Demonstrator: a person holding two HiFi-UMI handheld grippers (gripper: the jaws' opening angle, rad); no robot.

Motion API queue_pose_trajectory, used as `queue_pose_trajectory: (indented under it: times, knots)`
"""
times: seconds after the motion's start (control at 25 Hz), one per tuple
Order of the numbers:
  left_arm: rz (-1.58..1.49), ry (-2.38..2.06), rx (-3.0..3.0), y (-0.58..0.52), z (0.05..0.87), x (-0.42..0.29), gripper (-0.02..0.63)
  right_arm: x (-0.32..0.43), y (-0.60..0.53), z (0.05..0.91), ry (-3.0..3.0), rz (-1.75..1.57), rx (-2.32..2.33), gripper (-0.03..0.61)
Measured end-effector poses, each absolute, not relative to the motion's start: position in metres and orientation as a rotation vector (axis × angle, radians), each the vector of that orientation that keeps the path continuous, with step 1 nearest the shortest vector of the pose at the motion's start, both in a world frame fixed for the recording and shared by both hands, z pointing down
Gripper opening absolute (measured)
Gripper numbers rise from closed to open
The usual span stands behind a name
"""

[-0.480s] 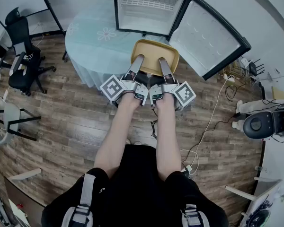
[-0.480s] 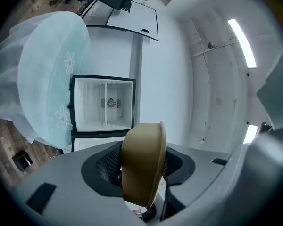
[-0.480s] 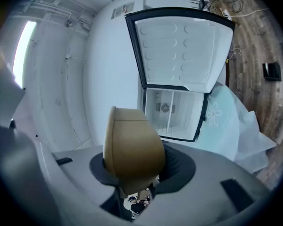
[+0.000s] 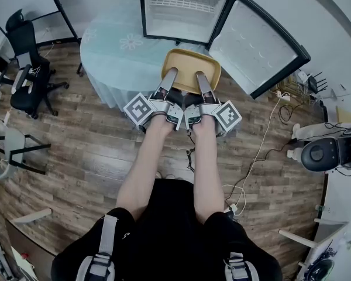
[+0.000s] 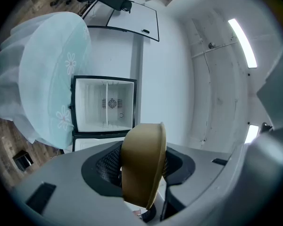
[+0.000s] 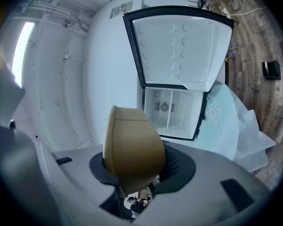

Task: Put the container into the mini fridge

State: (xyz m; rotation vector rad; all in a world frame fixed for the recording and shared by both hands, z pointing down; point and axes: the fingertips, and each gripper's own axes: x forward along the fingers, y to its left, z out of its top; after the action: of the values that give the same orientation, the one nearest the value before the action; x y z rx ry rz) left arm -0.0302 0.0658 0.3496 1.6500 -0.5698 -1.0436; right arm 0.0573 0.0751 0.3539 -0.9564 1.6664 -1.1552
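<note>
Table [image 4: 114,57] under a pale blue flowered cloth carries the mini fridge [image 4: 184,10], which stands at its far side with the white cavity facing the person. The fridge door [image 4: 257,43] is swung fully open to the fridge's right, so the mouth is unobstructed. A wire shelf [image 4: 181,3] spans the cavity.

Just in front of the fridge's mouth, and not yet inside it, the tan container [image 4: 192,63] hangs in the air over the table edge. It is shallow, with rounded corners, and looks empty.

It is carried on its near rim by both tools. The left gripper [image 4: 171,73] has its jaws closed on the rim towards the fridge's left, pads pressed to either face of the wall. The right gripper [image 4: 199,76] bites the same rim just beside it, likewise clamped.

The step in hand looks like the carry towards the fridge. Next, I judge, both grippers should push forward together, keeping the container level and clear of the shelf and door frame, set it down inside, then let go.
</note>
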Motion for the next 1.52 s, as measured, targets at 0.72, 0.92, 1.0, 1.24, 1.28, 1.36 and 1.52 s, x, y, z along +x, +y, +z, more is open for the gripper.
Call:
queue_pose_trajectory:
  times: [0.72, 0.92, 1.0, 1.24, 1.28, 1.36, 1.52]
  knots:
    - [-1.040, -0.574, 1.638, 0.067, 0.352, -0.024, 0.186, 0.063, 0.075, 0.355, 1.671, -1.158, -0.951, 0.149]
    - [-1.036, -0.578, 1.640, 0.067, 0.353, -0.023, 0.186, 0.066, 0.076, 0.356, 1.667, -1.160, -0.958, 0.149]
    - [-1.036, -0.578, 1.639, 0.066, 0.353, -0.026, 0.186, 0.062, 0.075, 0.356, 1.667, -1.158, -0.957, 0.149]
    - [-1.032, -0.574, 1.642, 0.064, 0.356, -0.032, 0.187, 0.057, 0.074, 0.358, 1.664, -1.151, -0.964, 0.149]
    - [-1.032, -0.571, 1.641, 0.064, 0.356, -0.031, 0.187, 0.057, 0.074, 0.358, 1.663, -1.149, -0.964, 0.149]
    - [-1.032, -0.563, 1.637, 0.063, 0.356, -0.031, 0.187, 0.056, 0.074, 0.359, 1.659, -1.149, -0.963, 0.149]
    - [-1.020, -0.558, 1.647, 0.062, 0.358, -0.032, 0.186, 0.056, 0.072, 0.361, 1.647, -1.143, -0.974, 0.149]
